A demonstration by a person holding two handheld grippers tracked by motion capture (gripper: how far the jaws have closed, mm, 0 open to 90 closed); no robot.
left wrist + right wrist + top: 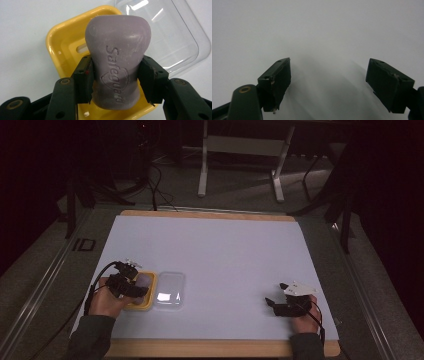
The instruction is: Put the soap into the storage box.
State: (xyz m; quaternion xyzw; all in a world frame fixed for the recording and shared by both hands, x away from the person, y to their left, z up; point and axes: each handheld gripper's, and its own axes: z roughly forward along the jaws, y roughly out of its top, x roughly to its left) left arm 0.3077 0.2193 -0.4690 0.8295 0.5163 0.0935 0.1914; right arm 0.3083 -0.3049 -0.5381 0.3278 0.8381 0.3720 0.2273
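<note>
1. Step in hand, by judgement: carrying the purple soap bar (117, 67) in the left claw (116, 80), just over the yellow soap dish (58, 47). Either placing into the dish or taking out of it; not possible to tell which from this moment alone.
2. Left claw closed on the soap bar: both black pads pressed against the narrow waist of the bar, one on each side, the embossed brand name facing the camera.
3. Soap bar seen above the inner hollow of the dish, its far end over the slot in the dish bottom. Contact with the dish bottom not clear from the left gripper view.
4. Clear plastic lid (169, 290) lying flat on the white desk (225, 250), just beside the dish, on its right side in the high view, touching or almost touching it.
5. Right claw (328, 85) open, jaws standing wide apart with nothing between them, resting low near the desk surface, well apart from the dish and lid.
6. Next move, if placing: lowering the bar flat into the hollow, keeping it centred between the dish walls, then opening the pads.
7. After that, probably the lid: grasping by its thin edge, then setting it squarely over the dish.
</note>
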